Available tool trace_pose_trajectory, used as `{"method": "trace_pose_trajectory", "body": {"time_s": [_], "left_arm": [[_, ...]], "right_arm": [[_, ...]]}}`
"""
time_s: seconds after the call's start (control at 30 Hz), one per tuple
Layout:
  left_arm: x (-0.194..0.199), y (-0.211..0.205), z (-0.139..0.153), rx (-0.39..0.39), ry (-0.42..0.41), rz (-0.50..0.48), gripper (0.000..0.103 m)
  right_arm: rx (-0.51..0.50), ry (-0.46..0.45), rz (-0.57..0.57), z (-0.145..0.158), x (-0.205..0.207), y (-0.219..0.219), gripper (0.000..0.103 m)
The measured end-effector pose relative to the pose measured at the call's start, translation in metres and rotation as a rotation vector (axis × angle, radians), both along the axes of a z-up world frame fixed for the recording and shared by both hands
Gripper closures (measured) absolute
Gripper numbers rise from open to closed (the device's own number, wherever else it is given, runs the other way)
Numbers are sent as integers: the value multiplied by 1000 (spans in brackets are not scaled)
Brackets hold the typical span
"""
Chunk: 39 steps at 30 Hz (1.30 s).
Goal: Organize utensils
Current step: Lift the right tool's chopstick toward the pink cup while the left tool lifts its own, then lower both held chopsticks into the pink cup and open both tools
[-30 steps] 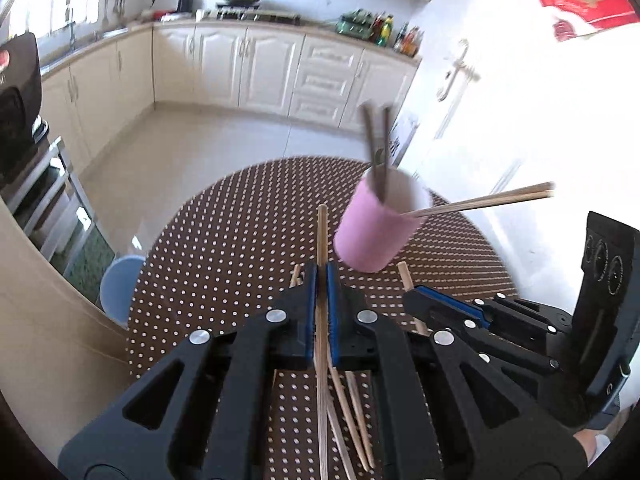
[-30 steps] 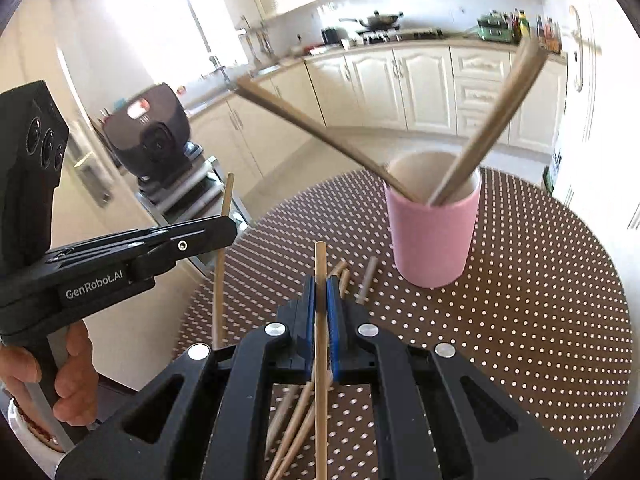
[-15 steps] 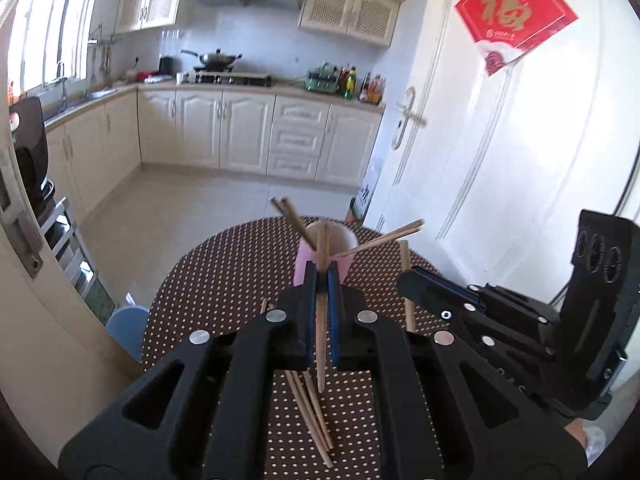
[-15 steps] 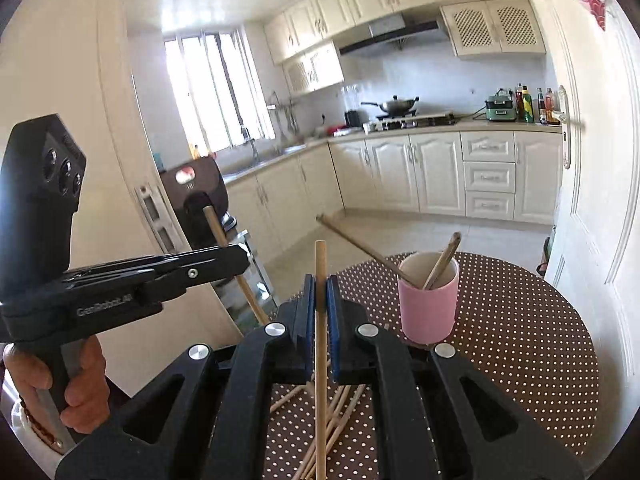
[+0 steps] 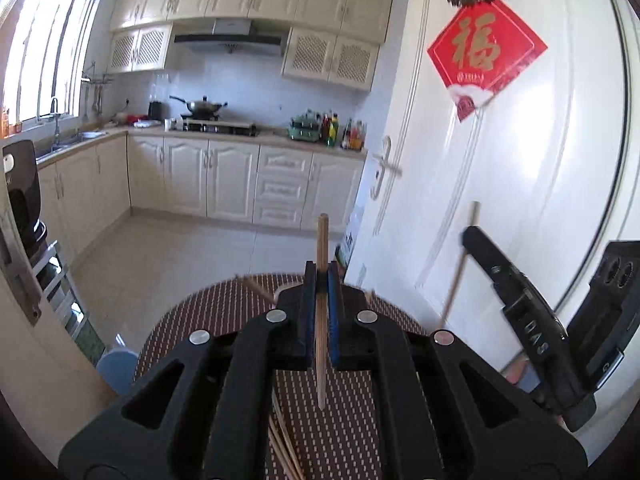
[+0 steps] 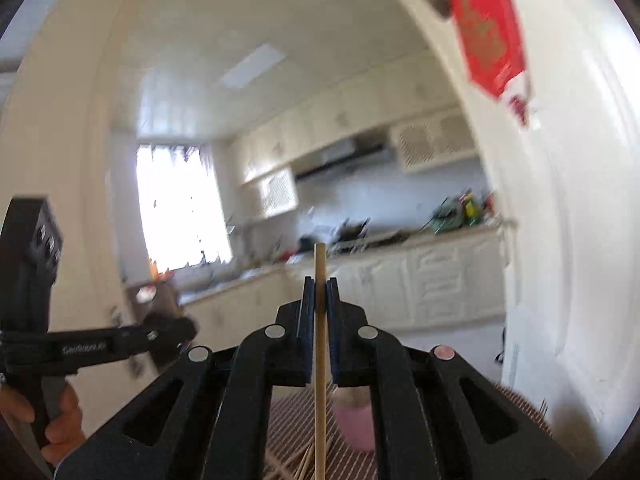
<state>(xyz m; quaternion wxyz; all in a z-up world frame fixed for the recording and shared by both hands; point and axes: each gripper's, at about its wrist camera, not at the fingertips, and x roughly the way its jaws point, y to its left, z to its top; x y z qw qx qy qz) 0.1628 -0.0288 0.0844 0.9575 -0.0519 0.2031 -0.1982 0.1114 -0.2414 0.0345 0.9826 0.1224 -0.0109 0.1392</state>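
- Two chopsticks aloft, one per claw; starting with the left wrist view: left claw (image 5: 319, 312) clamped shut on a chopstick (image 5: 321, 304), stick running upright between the blue pads, top end poking past the tips, lower end hanging free above the dotted counter (image 5: 192, 312).
- Raised and levelled toward the kitchen, well above the counter; loose chopsticks (image 5: 284, 448) lying near the counter's near edge, below the claw.
- Off to the right, right claw (image 5: 470, 236) seen side-on, pinching its own stick (image 5: 460, 268), tilted slightly.
- Likely trouble: thin round stick held only at mid-length, so prone to pivoting or slipping if swung fast; also some chance of the two sticks clashing when brought to the cup together.
- Right wrist view, blurred: right claw (image 6: 320, 312) closed on a chopstick (image 6: 320, 360), pointed high at the ceiling and cabinets.
- Pink cup (image 6: 354, 420) low, mostly hidden behind the claw body, standing on the counter (image 6: 516, 404); more loose sticks (image 6: 304, 464) beside it.
- Risk here: cup out of clear sight, so easy to miss the mouth or knock the cup over on the way down.
- Left claw (image 6: 176, 330) at the left, held by a hand (image 6: 60, 420); grip state unclear in the blur.
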Motion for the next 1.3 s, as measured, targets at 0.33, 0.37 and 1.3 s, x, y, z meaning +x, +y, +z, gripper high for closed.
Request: {"method": "trace_pose_trajectory", "body": {"time_s": [0.33, 0.37, 1.3], "left_arm": [[51, -3, 12, -71, -119, 48, 97], [59, -3, 11, -81, -132, 56, 97], [131, -27, -57, 11, -82, 18, 58]], "right_arm": [[85, -84, -127, -12, 65, -29, 98], [90, -90, -131, -12, 69, -29, 98], [95, -71, -45, -37, 167, -18, 98]]}}
